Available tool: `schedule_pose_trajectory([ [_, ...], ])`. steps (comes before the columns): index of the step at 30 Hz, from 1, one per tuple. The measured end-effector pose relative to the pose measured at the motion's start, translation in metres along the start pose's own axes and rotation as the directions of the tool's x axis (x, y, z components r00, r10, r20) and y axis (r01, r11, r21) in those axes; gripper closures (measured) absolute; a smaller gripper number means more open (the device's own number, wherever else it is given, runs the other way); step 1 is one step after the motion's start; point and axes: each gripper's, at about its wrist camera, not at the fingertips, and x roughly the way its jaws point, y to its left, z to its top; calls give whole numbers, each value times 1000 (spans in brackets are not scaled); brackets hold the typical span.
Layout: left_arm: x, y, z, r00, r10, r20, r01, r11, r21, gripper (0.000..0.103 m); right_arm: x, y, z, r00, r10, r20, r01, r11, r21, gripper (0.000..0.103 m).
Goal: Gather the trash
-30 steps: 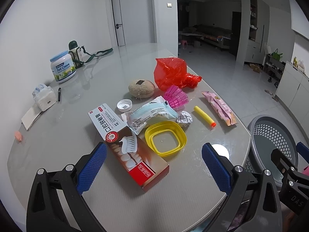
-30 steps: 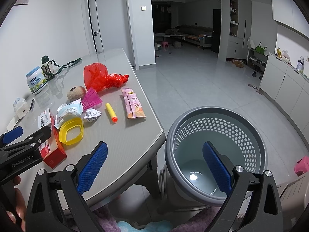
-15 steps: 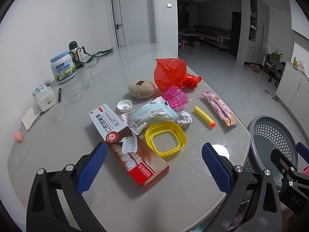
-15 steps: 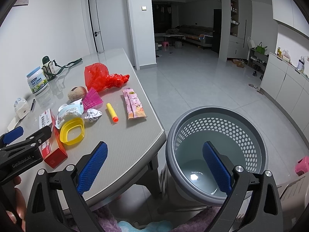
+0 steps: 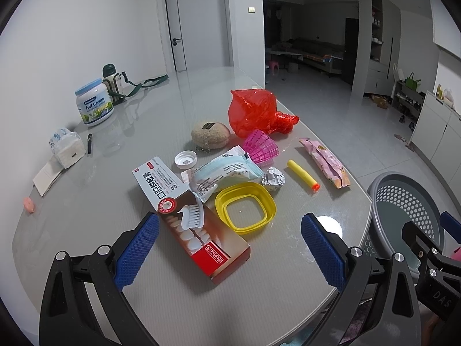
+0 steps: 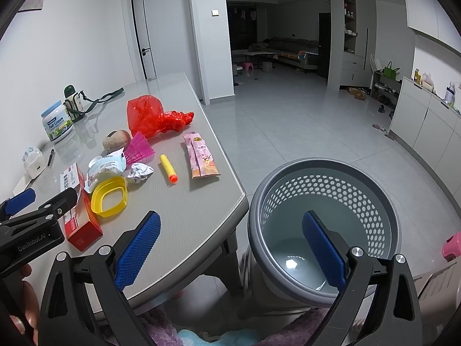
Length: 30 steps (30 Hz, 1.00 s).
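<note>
Left gripper [image 5: 229, 245] spread wide, empty, over the toothpaste box [image 5: 190, 219]; right gripper [image 6: 230, 248] gaping, empty, above the table [image 6: 187, 201] edge and bin [image 6: 322, 230]. Trash beyond: yellow lid [image 5: 245, 206], foil ball [image 5: 273, 176], red bag [image 5: 255, 112]. Bin's base hidden.

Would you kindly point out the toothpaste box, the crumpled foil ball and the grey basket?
toothpaste box [image 5: 184, 213], left wrist view, middle of its top face.
crumpled foil ball [image 5: 273, 177], left wrist view, its centre.
grey basket [image 6: 325, 165], right wrist view, far rim.
</note>
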Motion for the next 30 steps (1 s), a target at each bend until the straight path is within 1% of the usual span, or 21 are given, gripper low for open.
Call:
schedule_pose_trajectory([
  [15,0,-1,-1,1000,1,0,-1,1000,0,6,0,-1,0,1000,13,-2,-13,1000,2,9],
  [30,7,4,-1,1000,16,-14,-16,1000,-17,6,10,1,-2,998,59,-10,-59,998,-12,9],
])
